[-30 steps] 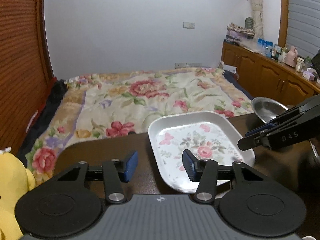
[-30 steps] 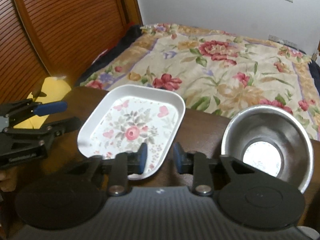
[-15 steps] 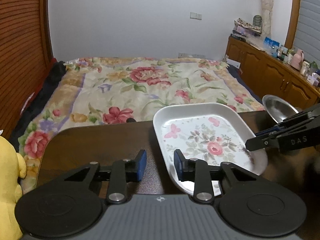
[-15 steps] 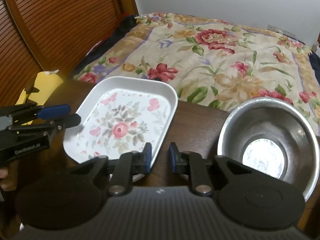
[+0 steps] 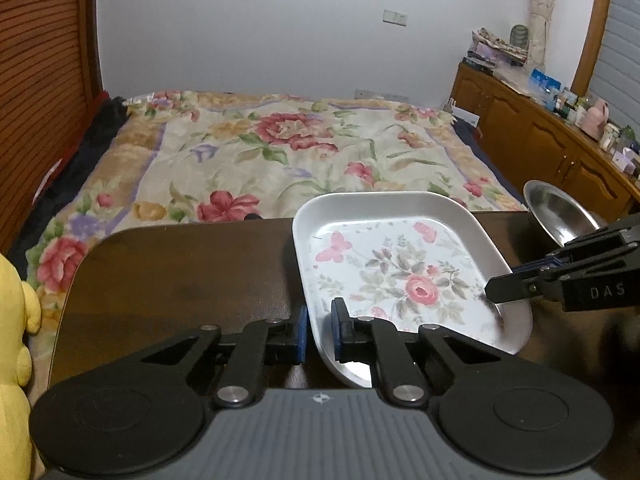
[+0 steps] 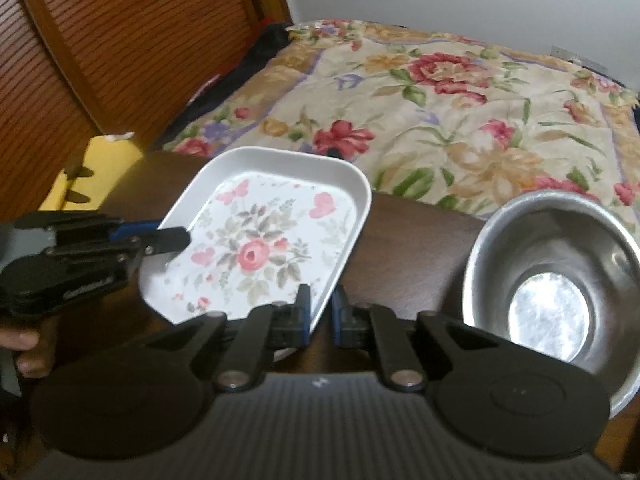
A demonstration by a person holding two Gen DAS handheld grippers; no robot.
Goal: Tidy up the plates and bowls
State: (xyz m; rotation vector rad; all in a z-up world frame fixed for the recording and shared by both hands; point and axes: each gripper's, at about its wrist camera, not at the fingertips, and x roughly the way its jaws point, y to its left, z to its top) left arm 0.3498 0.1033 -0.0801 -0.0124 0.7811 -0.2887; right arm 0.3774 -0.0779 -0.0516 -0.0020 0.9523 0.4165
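A white rectangular plate with a floral print lies on the dark wooden table; it also shows in the right wrist view. My left gripper is shut on the plate's near left rim. My right gripper is shut on the plate's opposite rim. Each gripper shows in the other's view: the right one and the left one. A steel bowl sits on the table right of the plate, also at the right edge of the left wrist view.
A bed with a floral cover lies beyond the table's far edge. A yellow plush toy sits at the table's left. A wooden cabinet with clutter runs along the right wall. A slatted wooden door stands at the left.
Both grippers have closed from open onto opposite rims of the floral plate. Both cameras have moved nearer the plate.
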